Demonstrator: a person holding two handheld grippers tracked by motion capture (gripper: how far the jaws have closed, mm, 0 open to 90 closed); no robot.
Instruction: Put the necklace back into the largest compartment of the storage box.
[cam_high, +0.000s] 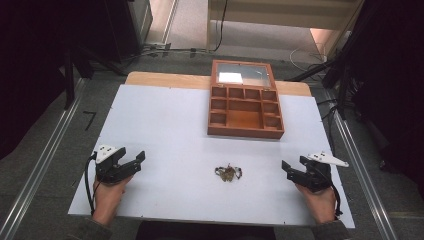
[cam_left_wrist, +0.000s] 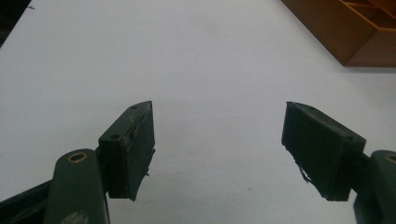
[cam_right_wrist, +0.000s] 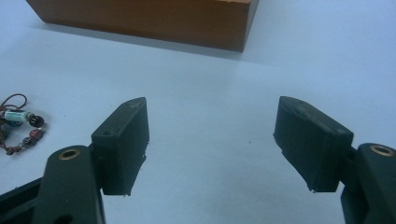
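2 grippers rest on the table (cam_high: 165, 120), jaws wide, empty. What looks like a beaded bracelet (cam_high: 228, 173) lies between left gripper (cam_high: 138, 161) and right gripper (cam_high: 287, 167), nearer the right, before the wooden box (cam_high: 245, 100).

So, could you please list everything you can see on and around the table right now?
table: one, white top with a bare wood strip along its far edge, centre of the high view
wooden box: one, reddish brown, open, divided into compartments that look empty, far side of the table right of centre
box lid: one, glass pane in a wood frame, raised at the back of the box
beaded jewellery: one small tangled heap, dark beads on a brownish cord, near edge between the grippers
cables: several, dark and white, on the floor beyond the table
left gripper: one, black with black fingers, open, near left of the table
right gripper: one, black, open, near right of the table
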